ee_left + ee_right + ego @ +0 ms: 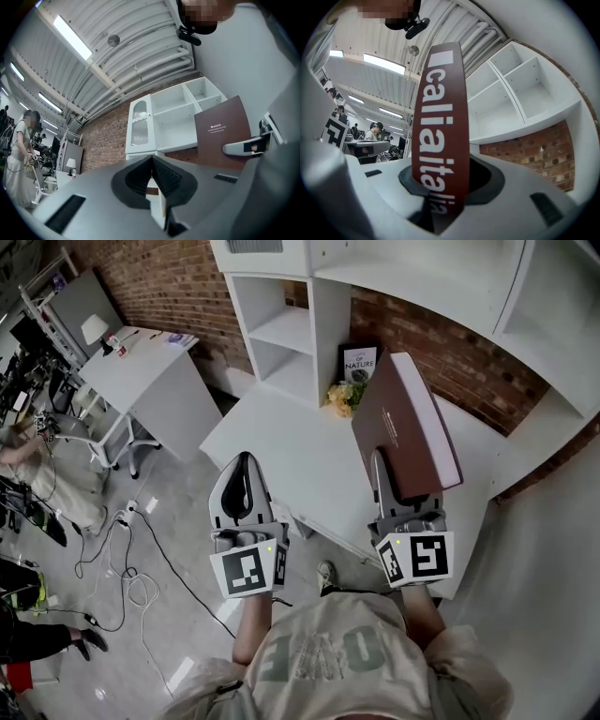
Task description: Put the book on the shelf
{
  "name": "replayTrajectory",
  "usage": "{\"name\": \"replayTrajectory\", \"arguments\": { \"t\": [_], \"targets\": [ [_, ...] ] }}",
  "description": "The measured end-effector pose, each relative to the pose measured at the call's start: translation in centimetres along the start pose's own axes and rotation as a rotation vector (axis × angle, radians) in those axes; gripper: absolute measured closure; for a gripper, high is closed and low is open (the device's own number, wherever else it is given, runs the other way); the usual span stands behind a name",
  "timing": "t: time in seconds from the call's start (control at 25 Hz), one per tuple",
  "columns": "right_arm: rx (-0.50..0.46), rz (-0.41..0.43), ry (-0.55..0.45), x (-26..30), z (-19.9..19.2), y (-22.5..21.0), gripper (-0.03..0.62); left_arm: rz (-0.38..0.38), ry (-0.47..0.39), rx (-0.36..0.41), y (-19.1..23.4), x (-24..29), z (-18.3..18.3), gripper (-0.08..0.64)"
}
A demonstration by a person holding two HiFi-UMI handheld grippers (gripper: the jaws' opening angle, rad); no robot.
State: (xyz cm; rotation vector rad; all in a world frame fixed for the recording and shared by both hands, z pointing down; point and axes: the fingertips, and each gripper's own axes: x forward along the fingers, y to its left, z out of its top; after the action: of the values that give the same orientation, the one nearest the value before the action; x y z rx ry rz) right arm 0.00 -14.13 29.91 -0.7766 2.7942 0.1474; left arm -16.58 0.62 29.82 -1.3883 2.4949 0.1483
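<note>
While the book [403, 427] is up in the air over the white desk [281, 451], top end leaning toward the shelf unit [291, 329], we only have it by its lower end. The right gripper [403, 491] has its jaws clamped across the covers, and the spine faces back at that gripper's camera. Most of the book sits above the pinch, so we judge it could pivot in the pads.

Step in hand looks like the carry to the shelf. To do it well:
- hold the clamp firm, wrist steady, no quick swings
- pick an open compartment and square the book to its opening first
- land the bottom edge on the board, then let go

The left gripper [246, 470] sits left of the book, apart from it, jaws pressed together on nothing. We could use it as a pusher to steady the free cover.

Stay clear of the standing book [359, 362] and yellow flowers [342, 397] by the brick wall [450, 352].
</note>
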Motion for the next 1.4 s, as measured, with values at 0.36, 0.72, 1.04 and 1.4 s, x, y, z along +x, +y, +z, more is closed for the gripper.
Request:
{"name": "replayTrajectory", "arguments": {
  "t": [0.36,0.72,1.04,1.4],
  "targets": [
    [-0.027,-0.045,0.031,8.2,-2.1,-4.1,0.439,-0.064,0.025,-0.022,-0.2,10.8,-3.1,0.548],
    [-0.035,-0.137,0.079,11.3,-5.4,-7.1,0.439,-0.182,0.019,-0.069,-2.3,17.6,-5.8,0.548],
    [-0.071,-0.241,0.090,12.6,-5.8,-7.1,0.439,-0.310,0.007,-0.081,-3.1,20.7,-6.5,0.548],
    [-0.098,-0.368,0.119,11.9,-6.0,-6.9,0.439,-0.519,-0.023,-0.158,-7.8,22.2,-6.1,0.548]
  ]
}}
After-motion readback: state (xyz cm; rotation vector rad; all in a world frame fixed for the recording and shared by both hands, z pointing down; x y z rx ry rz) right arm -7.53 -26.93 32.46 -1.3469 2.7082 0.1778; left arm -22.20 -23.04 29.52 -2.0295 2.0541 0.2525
